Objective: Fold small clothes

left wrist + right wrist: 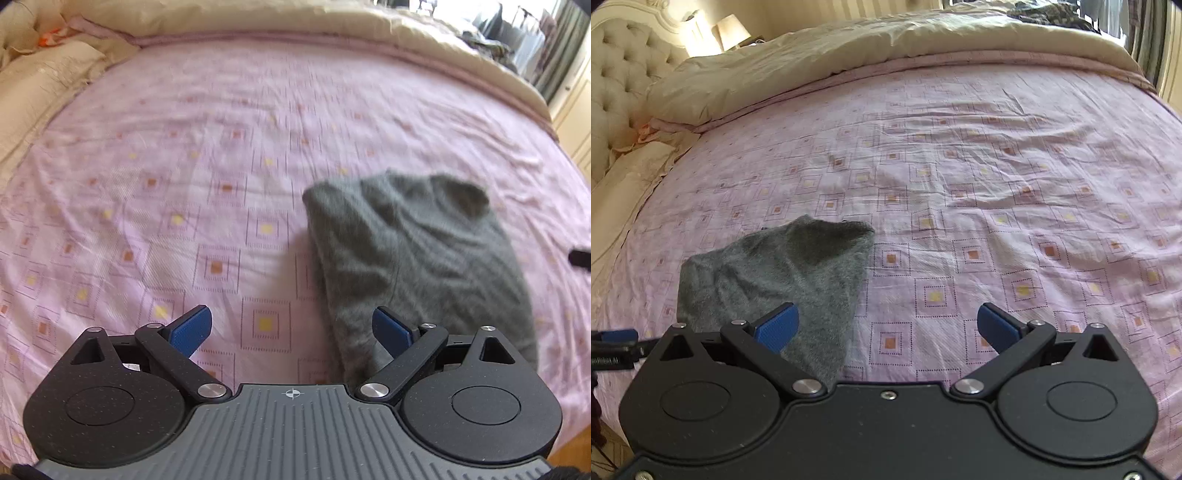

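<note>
Grey knit garment (783, 273) on pink bedsheet (997, 184), no containers.

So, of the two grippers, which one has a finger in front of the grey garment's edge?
Both do. The left gripper has its right finger over the grey garment; the right gripper has its left finger there. Both are open.

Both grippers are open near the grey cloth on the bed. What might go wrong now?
1. The grey cloth lies bunched, so a gripper may pinch several layers.
2. The wrinkled pink sheet could get caught together with it.
3. The left gripper and right gripper sit close and might collide.
</note>
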The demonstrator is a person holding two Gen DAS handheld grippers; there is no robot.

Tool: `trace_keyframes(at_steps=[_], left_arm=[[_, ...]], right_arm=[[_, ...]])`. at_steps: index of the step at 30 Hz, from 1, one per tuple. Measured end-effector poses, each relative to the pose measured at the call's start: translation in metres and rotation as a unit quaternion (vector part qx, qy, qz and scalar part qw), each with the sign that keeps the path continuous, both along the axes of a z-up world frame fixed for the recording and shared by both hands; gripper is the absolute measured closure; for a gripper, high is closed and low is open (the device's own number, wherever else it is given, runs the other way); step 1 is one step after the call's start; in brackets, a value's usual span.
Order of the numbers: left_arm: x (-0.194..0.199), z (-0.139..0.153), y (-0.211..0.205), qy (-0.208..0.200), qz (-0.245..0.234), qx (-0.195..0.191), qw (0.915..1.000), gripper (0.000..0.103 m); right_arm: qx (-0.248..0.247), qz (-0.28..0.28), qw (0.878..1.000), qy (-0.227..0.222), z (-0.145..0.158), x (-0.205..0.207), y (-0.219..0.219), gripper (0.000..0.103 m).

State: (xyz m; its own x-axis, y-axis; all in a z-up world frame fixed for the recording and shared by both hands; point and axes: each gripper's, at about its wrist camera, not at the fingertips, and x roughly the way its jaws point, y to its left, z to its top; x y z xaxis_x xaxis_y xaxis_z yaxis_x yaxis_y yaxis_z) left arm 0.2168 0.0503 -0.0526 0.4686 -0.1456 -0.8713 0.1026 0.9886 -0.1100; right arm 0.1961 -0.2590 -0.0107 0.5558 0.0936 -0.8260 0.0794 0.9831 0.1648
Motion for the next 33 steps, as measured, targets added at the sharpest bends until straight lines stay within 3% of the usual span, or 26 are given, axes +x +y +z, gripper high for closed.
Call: trace_keyframes(at_steps=[3, 5, 15, 20, 23, 25, 26, 29, 33], left_arm=[[-0.006, 0.025, -0.004, -0.031, 0.011, -0.016, 0.9993, 0.007], [-0.012, 0.042, -0.01, -0.047, 0.014, -0.015, 0.9987, 0.0], [-0.046, 0.129, -0.046, -0.152, -0.007, -0.001, 0.9884, 0.0], [-0.069, 0.171, -0.065, -0.229, -0.007, 0.019, 0.9732, 0.001], [-0.078, 0.181, -0.076, -0.263, 0.029, 0.062, 0.9625, 0.001], [-0.075, 0.18, -0.081, -0.247, 0.044, 0.066, 0.9658, 0.001], [-0.071, 0.175, -0.081, -0.226, 0.038, 0.058, 0.9716, 0.001], [-0.062, 0.156, -0.081, -0.154, 0.031, 0.034, 0.987, 0.001], [-0.056, 0.128, -0.075, -0.067, 0.044, 0.035, 0.9962, 0.002]], right_arm=[[-0.001, 0.028, 0.999, -0.024, 0.014, -0.018, 0.011, 0.0], [0.0, 0.043, 0.998, -0.039, 0.022, -0.028, 0.017, 0.0], [0.026, 0.087, 0.989, -0.117, 0.075, -0.058, 0.023, 0.0], [0.035, 0.095, 0.982, -0.162, 0.106, -0.07, 0.022, 0.0], [-0.021, 0.061, 0.984, -0.166, 0.118, -0.077, 0.029, 0.001], [-0.091, 0.023, 0.986, -0.138, 0.12, -0.077, 0.039, 0.001], [-0.115, 0.016, 0.986, -0.123, 0.118, -0.075, 0.043, 0.001], [-0.078, 0.063, 0.992, -0.076, 0.11, -0.069, 0.043, 0.001], [-0.03, 0.063, 0.997, -0.027, 0.097, -0.069, 0.04, 0.001]])
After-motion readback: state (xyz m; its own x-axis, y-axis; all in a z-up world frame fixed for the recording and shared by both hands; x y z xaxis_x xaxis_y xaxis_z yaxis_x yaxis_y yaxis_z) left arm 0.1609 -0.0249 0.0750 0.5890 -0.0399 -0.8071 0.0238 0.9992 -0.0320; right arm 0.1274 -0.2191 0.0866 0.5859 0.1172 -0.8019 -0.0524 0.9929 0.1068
